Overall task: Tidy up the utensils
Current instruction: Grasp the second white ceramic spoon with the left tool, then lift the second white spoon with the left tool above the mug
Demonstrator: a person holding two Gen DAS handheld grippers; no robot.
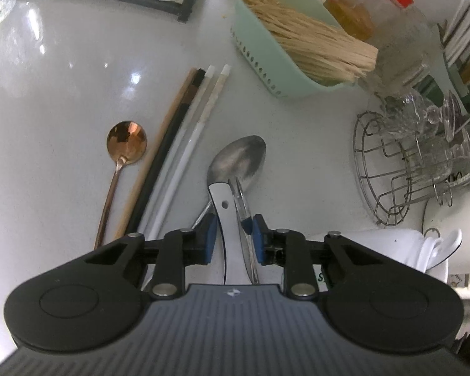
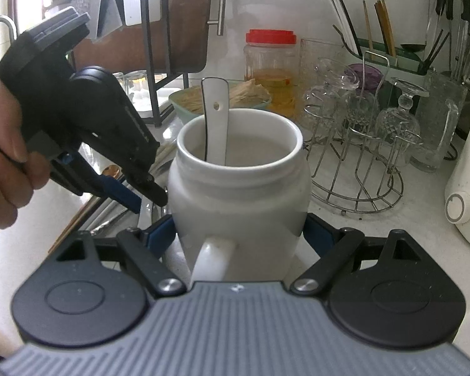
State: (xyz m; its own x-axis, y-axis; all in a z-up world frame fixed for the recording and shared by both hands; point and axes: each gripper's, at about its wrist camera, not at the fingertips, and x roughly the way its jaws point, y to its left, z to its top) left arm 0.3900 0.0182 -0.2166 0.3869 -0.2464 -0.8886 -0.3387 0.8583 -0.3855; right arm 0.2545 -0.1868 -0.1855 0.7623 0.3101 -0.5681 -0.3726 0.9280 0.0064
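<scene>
White glazed tabletop [image 1: 62,72] carries the utensils under inspection.

Left wrist view: the left claw [image 1: 234,235] points steeply down. Between its blue pads [image 1: 210,238] stand a white ceramic spoon handle [image 1: 224,210] and a thin shiny metal handle [image 1: 244,216]; the gap is narrow, the right pad appears to touch the metal handle, yet whether the pads clamp cannot be told. A steel spoon [image 1: 239,161] lies bowl-up on the tabletop at 12 o'clock from the claw. At 10 o'clock lie four chopsticks [image 1: 185,131] side by side, two white, one black, one wooden. A copper spoon [image 1: 127,144] lies just beyond them, further toward 9 o'clock. A mint-green basket [image 1: 260,62] of toothpicks sits at 1 o'clock, a red-lidded jar [image 1: 379,9] behind it. A wire rack [image 1: 388,169] with glasses stands at 3 o'clock.

Right wrist view: the right claw [image 2: 238,235] is closed on a white ceramic jar [image 2: 239,181], one pad pressed on each flank, handle facing the camera. The white ceramic spoon [image 2: 216,125] stands upright inside the jar, leaning on the far rim. The left claw [image 2: 147,195], held by a hand [image 2: 3,163], sits at 9 o'clock of the jar, tips near the tabletop beside the chopsticks.
</scene>
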